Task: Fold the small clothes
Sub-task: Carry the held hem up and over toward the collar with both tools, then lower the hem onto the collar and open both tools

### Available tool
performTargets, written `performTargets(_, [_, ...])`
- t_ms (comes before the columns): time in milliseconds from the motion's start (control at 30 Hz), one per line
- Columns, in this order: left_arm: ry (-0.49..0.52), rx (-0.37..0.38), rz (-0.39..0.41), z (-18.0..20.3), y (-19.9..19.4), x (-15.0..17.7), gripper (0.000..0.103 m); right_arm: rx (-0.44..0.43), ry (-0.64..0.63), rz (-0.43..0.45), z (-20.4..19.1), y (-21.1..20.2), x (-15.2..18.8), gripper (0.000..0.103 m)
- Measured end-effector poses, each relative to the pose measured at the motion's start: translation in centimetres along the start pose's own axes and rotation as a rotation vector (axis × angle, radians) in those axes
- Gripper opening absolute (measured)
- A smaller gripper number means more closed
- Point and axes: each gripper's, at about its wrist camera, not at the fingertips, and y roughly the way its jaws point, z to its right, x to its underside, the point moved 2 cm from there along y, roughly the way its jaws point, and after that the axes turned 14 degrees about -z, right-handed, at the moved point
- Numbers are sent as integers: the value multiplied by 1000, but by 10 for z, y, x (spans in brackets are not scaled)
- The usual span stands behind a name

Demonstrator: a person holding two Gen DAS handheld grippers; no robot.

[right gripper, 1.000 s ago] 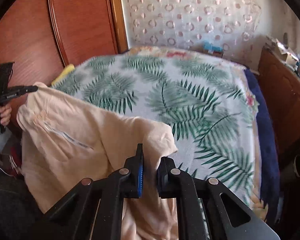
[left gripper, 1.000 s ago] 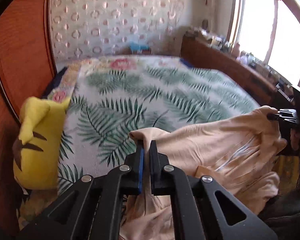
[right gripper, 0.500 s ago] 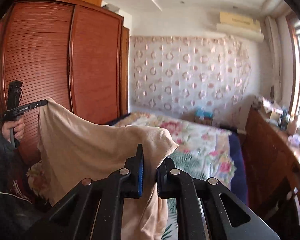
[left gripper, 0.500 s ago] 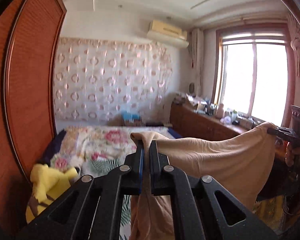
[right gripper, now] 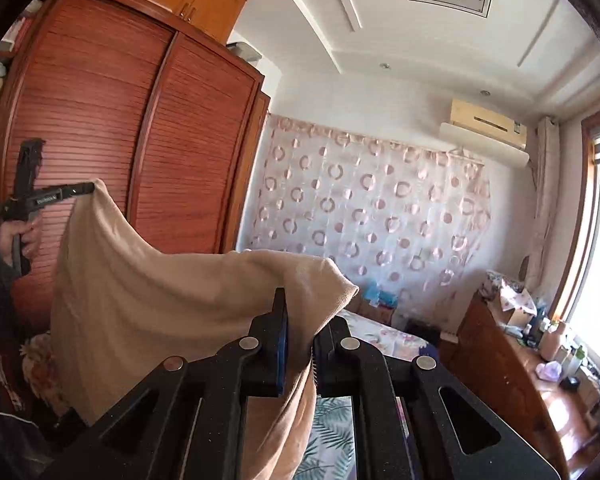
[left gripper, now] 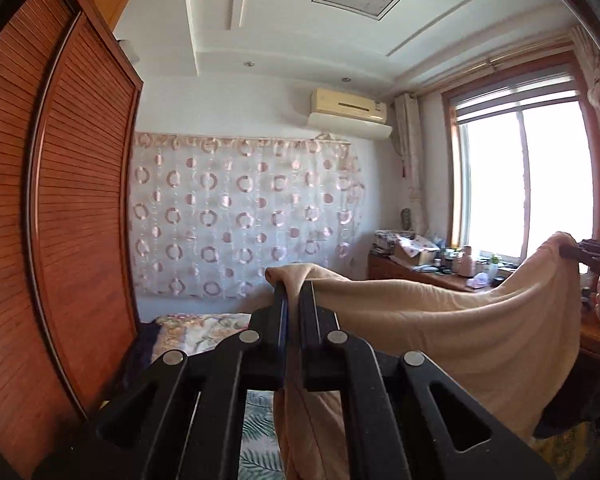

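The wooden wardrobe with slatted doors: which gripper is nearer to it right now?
Left. The left gripper holds its corner of the beige garment right in front of the wardrobe; the right gripper pinches the other corner over by the window.

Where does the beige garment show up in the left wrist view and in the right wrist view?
Left wrist: beige garment spans centre to right edge, pinched in the left claw.
Right wrist: it spans left to centre, pinched in the right claw.
Shared landmark: air conditioner.
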Motion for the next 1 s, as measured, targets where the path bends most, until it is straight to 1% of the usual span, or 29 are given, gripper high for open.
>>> performTargets(33, [0,-23,-7,-3,12,-2,6,16,-1,-14,-6,13,3,9])
performTargets(167, [-32,-51,-64,-12,55,2,6,46,33,-84,5,77,-10,9])
performTargets(233, [-17,-87,-106,-16,91,9,5,43,48,-115,6,105,-24,9])
performTargets(267, [-14,-96,-123,-14,101,12,6,47,47,-135,8,123,-22,10])
performTargets(333, [2,-131,-183,-18,142,29,6,45,52,-180,8,160,-19,10])
performTargets(433, [21,-158,-260,-18,193,55,6,30,49,-253,4,220,-9,10])
performTargets(467, [17,-161,-295,-24,217,70,6,24,51,-282,2,243,-1,10])
performTargets(533, [5,-166,-343,-27,246,88,6,20,58,-344,-2,287,16,10])
performTargets(600, [-13,-171,-394,-33,277,110,6,12,72,-393,-7,324,25,10])
performTargets(700, [-30,-174,-457,-35,311,134,6,4,98,-458,-14,372,41,10])
performTargets(833, [-42,-172,-512,-38,341,154,6,-6,113,-520,-20,416,47,10])
performTargets(867, [-45,-170,-523,-40,347,159,6,-9,117,-529,-14,429,35,10])
performTargets(1000, [-38,-170,-568,-45,373,173,6,-21,136,-577,2,459,30,10])
